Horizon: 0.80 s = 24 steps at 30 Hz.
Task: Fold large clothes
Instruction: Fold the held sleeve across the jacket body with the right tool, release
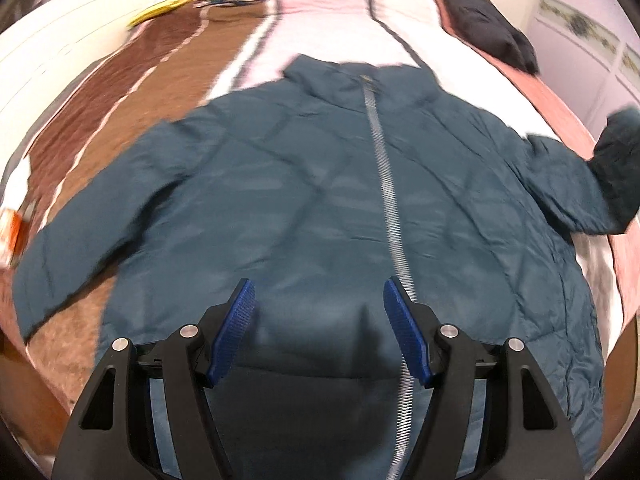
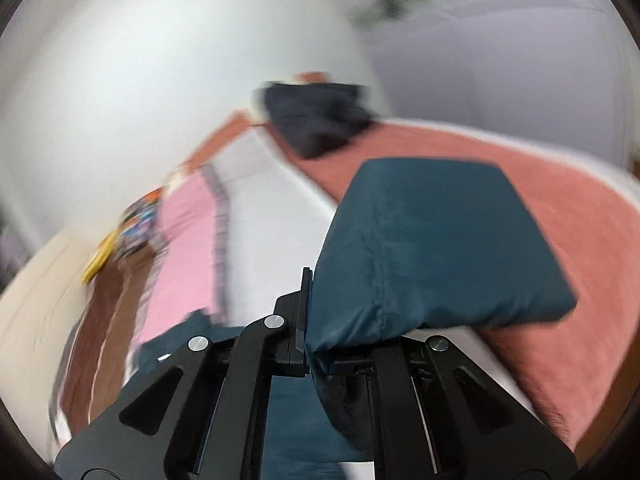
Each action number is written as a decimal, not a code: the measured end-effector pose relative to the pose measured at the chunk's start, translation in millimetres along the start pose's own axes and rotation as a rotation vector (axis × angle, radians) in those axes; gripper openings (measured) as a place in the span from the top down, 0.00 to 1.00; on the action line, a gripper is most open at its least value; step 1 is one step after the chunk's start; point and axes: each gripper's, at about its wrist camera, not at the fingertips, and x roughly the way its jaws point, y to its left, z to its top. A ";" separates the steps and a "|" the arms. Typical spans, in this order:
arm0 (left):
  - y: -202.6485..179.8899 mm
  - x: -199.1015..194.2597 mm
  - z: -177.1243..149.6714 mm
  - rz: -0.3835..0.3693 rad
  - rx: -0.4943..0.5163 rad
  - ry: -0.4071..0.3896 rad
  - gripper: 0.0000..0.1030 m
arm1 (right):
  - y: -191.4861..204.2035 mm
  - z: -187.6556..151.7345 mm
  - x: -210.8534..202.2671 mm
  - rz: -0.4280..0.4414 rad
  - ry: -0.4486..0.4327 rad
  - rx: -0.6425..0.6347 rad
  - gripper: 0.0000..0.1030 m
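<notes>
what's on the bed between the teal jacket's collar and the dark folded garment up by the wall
Only bedding: a stretch of pale quilt with a dark stripe separates the teal jacket from the dark folded garment. The left wrist view shows it.

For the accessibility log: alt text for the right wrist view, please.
The right gripper is shut on a puffy teal jacket sleeve, held up above a bed with a salmon-pink blanket. A dark folded garment lies farther back; the picture is motion-blurred.
</notes>
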 end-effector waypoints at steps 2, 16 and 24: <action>22.5 -5.8 -1.9 0.008 -0.045 -0.015 0.36 | 51.9 -8.3 3.4 0.066 0.010 -0.091 0.94; 155.2 -23.3 -43.7 0.062 -0.291 -0.041 0.36 | 301.4 -271.8 109.2 0.237 0.413 -0.722 0.68; 166.3 -17.1 -34.7 0.043 -0.298 -0.063 0.36 | 289.1 -280.0 95.4 0.303 0.520 -0.724 0.47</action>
